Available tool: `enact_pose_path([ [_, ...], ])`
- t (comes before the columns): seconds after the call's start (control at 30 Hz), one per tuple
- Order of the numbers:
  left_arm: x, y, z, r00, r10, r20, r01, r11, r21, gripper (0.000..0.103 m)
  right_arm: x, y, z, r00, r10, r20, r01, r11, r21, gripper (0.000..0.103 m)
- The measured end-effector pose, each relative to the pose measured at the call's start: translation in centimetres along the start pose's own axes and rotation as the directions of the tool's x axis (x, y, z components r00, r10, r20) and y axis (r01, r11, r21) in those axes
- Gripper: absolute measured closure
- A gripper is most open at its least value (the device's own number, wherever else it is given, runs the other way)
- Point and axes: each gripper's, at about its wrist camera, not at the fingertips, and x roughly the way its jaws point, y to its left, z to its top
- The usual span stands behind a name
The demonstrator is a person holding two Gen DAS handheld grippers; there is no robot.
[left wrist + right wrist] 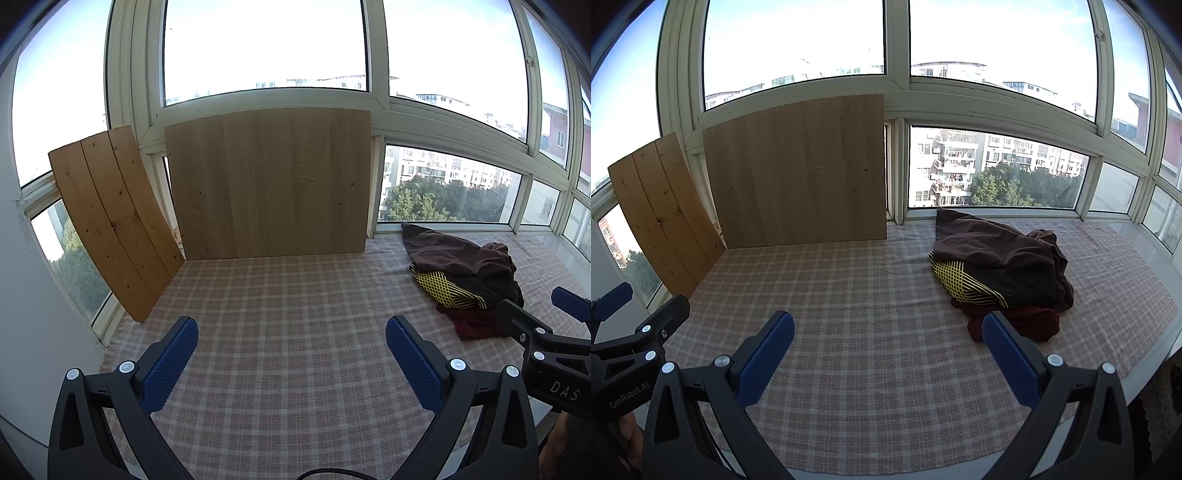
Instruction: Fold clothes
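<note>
A pile of clothes lies on the checked cloth at the right: a dark brown garment on top, a black and yellow patterned one under it, a dark red one at the bottom. The pile also shows in the left wrist view. My left gripper is open and empty over the bare cloth, left of the pile. My right gripper is open and empty, its right finger just in front of the red garment. The right gripper shows at the right edge of the left wrist view.
A pink and white checked cloth covers the surface. A large wooden board and a slatted pine board lean against the windows at the back left. Window frames enclose the back and the right side.
</note>
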Motion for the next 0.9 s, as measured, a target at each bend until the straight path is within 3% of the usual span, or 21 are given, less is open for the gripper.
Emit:
enact_pose_path([
  [0.37,1.7,-1.9,0.8,1.000,-0.022,-0.020,0.023,0.999,0.026,0.000,1.6,-2.2,0.5,0.999,-0.041,-0.028,0.042,0.999,0.017,0.000],
  [0.9,5.1,-9.1,2.9,0.998,-0.047,-0.046,0.051,0.996,0.075,0.000,5.0,-10.1,2.0,0.991,-0.119,-0.066,0.122,0.992,0.041,0.000],
])
